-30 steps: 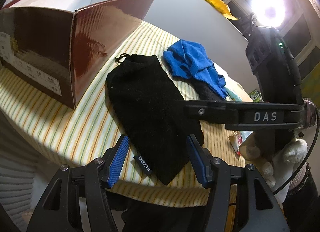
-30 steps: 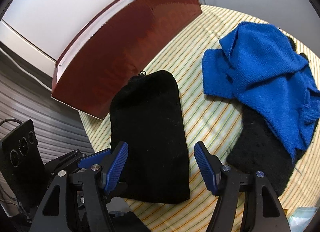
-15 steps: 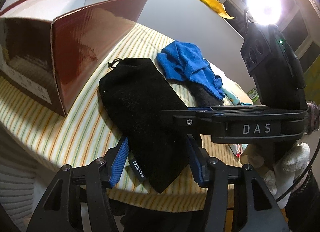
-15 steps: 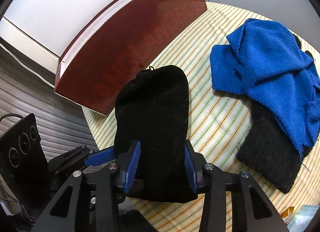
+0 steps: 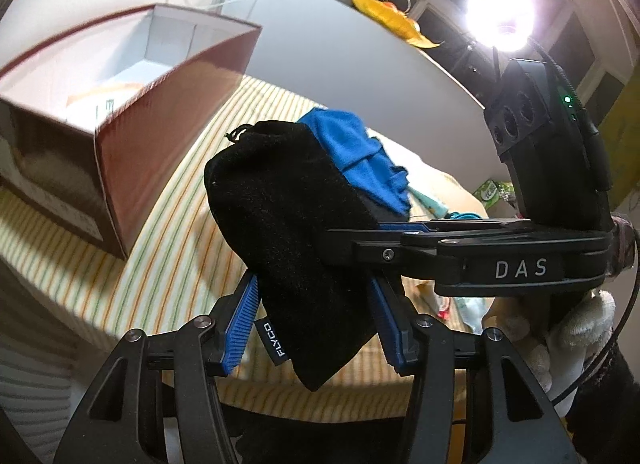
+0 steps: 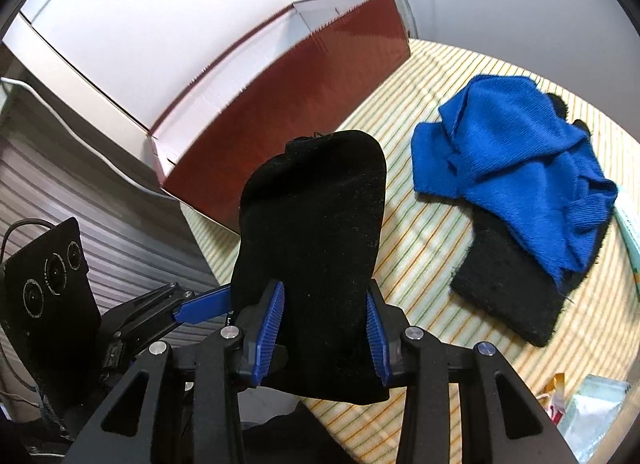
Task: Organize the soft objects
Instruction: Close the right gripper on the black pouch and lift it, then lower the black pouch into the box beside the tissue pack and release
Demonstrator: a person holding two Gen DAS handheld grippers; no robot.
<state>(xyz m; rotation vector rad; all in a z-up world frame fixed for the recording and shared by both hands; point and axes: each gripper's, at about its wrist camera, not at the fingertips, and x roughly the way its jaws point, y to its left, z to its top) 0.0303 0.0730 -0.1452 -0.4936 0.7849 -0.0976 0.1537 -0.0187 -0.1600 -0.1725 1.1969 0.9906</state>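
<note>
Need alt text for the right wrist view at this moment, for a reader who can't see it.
The right hand-held gripper clamps a black drawstring pouch between its blue pads, lifted off a striped tablecloth. Behind stands an open red box; to the right, a blue cloth lies over a black cloth.

White "FLYCO" reads on a small black tag [image 5: 275,339] sewn at the edge of the black pouch [image 5: 288,216] — letters run up the tag. "DAS" in white caps sits on the side of the right gripper [image 5: 362,252] body; print on the red-brown box [image 5: 160,152] is too blurred to read
</note>
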